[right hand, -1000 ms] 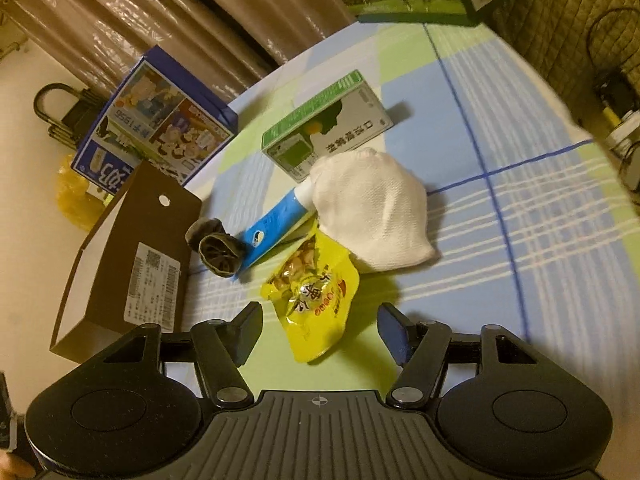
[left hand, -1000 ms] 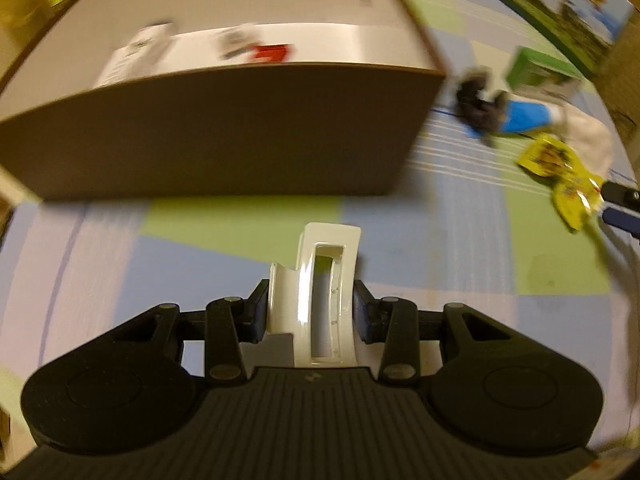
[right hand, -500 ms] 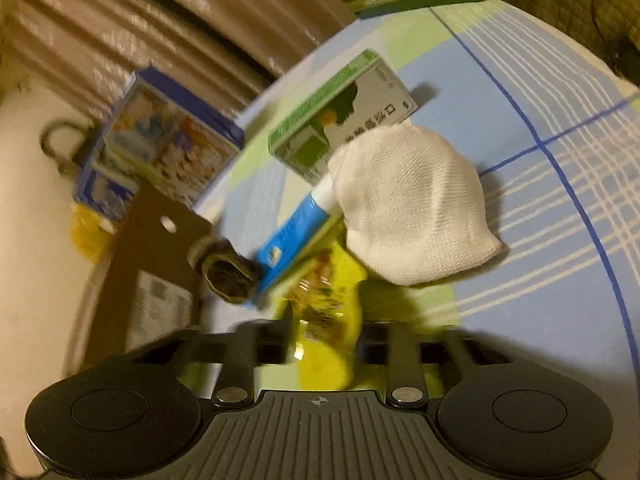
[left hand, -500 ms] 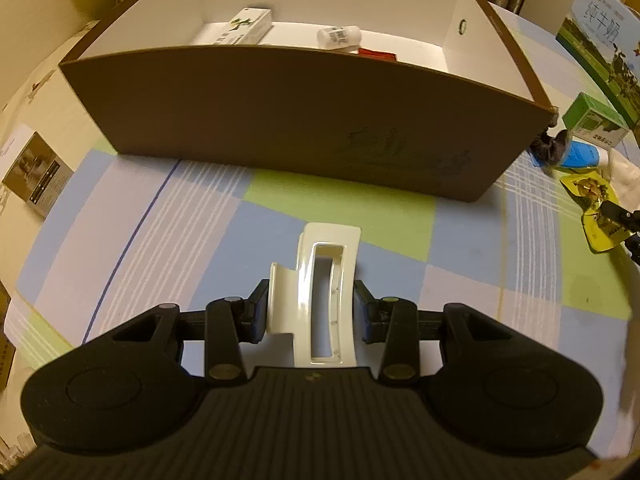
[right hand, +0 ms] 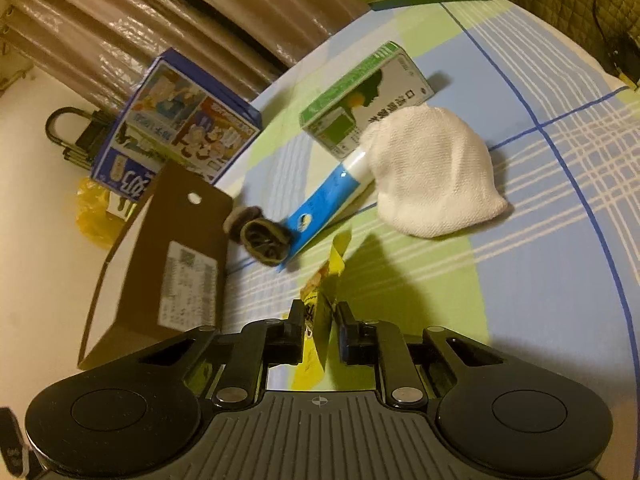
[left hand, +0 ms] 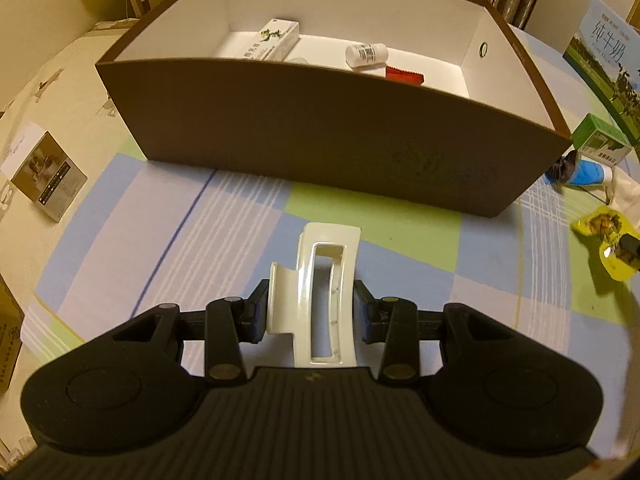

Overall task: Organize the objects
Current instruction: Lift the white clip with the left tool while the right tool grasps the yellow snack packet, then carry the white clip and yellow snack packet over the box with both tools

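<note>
- The left gripper [left hand: 310, 312] is closed on a white hair clip [left hand: 320, 296], held above the checked cloth [left hand: 248, 216] just short of the brown box [left hand: 328, 132].
- The clip stands upright between the pads, its long window facing the camera.
- Inside the box lie a white carton [left hand: 276, 38], a small white bottle [left hand: 366, 54] and a red packet [left hand: 404, 76], all near the far wall.
- The right gripper [right hand: 318, 334] pinches a yellow packet [right hand: 320, 320], lifted edge-on off the cloth; its shadow falls on the green square beyond.
- In the left view the same packet [left hand: 600, 224] hangs to the right of the box, gripped at its lower end by a dark finger [left hand: 628, 246].
- Still on the cloth past the right gripper: a blue tube [right hand: 332, 200], a dark scrunchie [right hand: 264, 238] touching its lower end, a white cloth bundle [right hand: 432, 176] over its upper end, and a green carton [right hand: 368, 96] just behind.
- The box's end wall, with a printed label [right hand: 188, 284], stands to the left of the scrunchie.
- A blue picture box [right hand: 176, 128] sits at the cloth's far edge.
</note>
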### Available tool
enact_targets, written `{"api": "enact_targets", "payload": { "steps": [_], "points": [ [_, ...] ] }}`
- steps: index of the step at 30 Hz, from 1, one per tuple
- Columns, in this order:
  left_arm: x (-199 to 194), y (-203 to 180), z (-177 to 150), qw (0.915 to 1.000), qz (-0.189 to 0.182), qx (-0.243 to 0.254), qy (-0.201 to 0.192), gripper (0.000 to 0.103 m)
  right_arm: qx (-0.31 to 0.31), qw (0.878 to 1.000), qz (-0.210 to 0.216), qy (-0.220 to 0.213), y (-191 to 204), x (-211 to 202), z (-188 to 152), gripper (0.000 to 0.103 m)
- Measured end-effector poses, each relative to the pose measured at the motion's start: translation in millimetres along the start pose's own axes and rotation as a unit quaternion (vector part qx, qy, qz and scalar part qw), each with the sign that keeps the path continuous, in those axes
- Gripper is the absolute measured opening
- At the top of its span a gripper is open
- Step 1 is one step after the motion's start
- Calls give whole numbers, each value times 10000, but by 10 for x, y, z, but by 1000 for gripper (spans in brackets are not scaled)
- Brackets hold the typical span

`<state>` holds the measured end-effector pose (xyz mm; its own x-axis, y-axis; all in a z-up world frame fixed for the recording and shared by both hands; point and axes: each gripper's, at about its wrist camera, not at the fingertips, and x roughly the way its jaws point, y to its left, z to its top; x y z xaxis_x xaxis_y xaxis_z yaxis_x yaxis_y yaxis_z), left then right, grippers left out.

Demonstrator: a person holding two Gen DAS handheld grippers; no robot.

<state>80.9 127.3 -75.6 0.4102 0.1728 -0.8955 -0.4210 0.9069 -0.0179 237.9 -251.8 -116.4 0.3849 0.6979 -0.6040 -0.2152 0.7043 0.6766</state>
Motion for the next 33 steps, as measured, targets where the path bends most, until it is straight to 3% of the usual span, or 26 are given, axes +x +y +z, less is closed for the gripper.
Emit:
{"api": "enact_targets", "payload": {
  "steps": [3,9,18,26,33],
  "points": [
    [-52,45,27,9999,-79,31,-73,36,-36,10000,48,0,98,-99,-19,0],
    [-135,127,86,9995,-227,102,-201,36,-35,10000,1,36,284,-203,-90,0],
    [-313,332,166,9982,-426,141,-401,36,-100,9992,260,-277,648,-465,-128,0],
    [-568,516,364,9960,-592,122,-661,36,-290,9957,703,-524,1118,-562,-82,0],
    [-644,579,655,9935,-662,223,-899,36,-445,9917,1121,-455,1536,-353,-20,0]
  ]
}}
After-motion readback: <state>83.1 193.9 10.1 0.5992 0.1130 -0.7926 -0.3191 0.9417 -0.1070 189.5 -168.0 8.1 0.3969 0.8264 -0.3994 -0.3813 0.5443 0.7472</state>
